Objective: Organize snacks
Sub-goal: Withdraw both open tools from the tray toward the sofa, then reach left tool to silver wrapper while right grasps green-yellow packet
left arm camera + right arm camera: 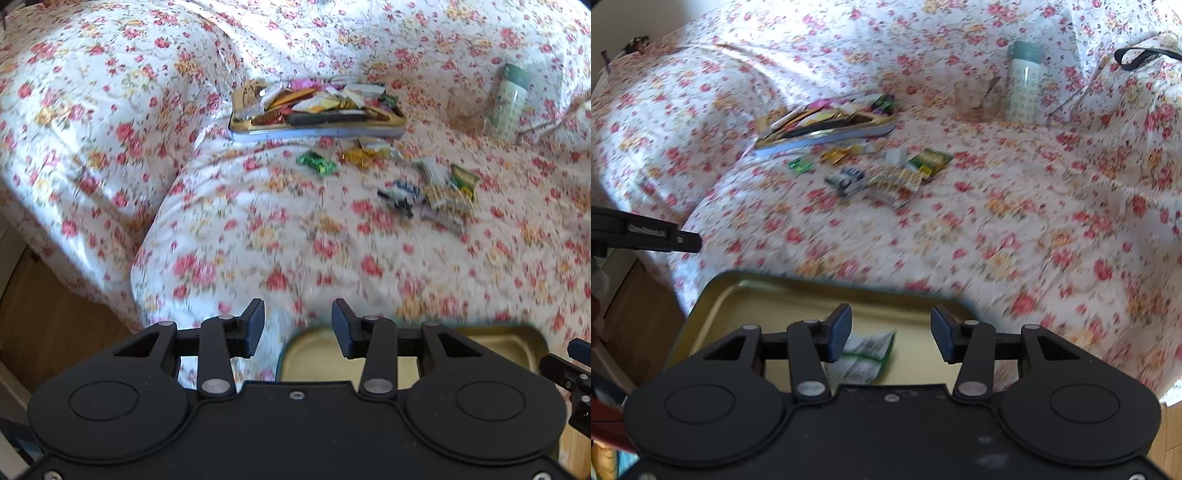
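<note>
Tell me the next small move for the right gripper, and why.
Probably reach the right gripper forward to the blue-and-white snack. It is open and holds nothing, the near tin has one packet in it, and several snacks lie loose on the bedspread beyond it.

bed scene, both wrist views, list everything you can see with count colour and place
bedspread: one, white with red and yellow flowers, covers the bed
full tin: one, gold inside, far middle, heaped with mixed wrappers
loose snacks: roughly six, green, gold, blue-white, tan, on the bedspread in front of the full tin
near tin: one, gold inside with a dark rim, at the near edge
green-white packet: one, lying in the near tin
glass: one, clear, far right
bottle: one, pale green, upright beside the glass
wood floor: brown, lower left
left tool: black, open, empty
right tool: black, open, empty
</note>
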Available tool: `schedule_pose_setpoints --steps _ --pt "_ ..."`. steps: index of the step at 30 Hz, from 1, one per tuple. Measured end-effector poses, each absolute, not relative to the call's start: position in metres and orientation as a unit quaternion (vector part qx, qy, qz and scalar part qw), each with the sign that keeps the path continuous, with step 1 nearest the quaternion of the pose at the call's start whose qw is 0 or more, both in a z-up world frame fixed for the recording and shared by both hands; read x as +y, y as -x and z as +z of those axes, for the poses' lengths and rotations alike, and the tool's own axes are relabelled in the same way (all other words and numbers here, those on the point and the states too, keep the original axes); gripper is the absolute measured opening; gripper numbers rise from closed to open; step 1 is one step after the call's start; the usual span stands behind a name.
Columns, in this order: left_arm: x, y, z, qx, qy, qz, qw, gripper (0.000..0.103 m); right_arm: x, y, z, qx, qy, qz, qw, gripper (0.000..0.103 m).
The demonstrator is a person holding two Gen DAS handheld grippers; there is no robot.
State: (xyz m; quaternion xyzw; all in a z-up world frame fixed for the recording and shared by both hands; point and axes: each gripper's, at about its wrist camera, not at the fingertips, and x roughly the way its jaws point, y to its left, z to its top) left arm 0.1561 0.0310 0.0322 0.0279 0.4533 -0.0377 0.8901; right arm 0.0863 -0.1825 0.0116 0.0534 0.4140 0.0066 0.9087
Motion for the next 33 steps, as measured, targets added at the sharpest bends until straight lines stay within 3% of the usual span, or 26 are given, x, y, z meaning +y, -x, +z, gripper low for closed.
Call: schedule_pose_setpoints --steps 10,14,22,33 --pt "0.036 -0.218 0.032 0.407 0.021 -0.071 0.910 0.051 -0.209 -0.142 0.008 0.381 -0.069 -0.007 0.922 0.051" --pt "0.033 -0.242 0.021 0.378 0.040 -0.075 0.922 0.055 -0.215 -0.166 -0.002 0.364 -0.069 -0.009 0.929 0.052" --pt "0.008 -0.289 -0.008 0.334 0.004 -0.103 0.937 0.056 -0.225 -0.209 -0.025 0.353 -0.084 -0.011 0.932 0.054" --pt "-0.020 -0.345 -0.043 0.350 0.007 -0.117 0.929 0.057 -0.237 -0.263 -0.048 0.338 -0.101 -0.035 0.935 0.055"
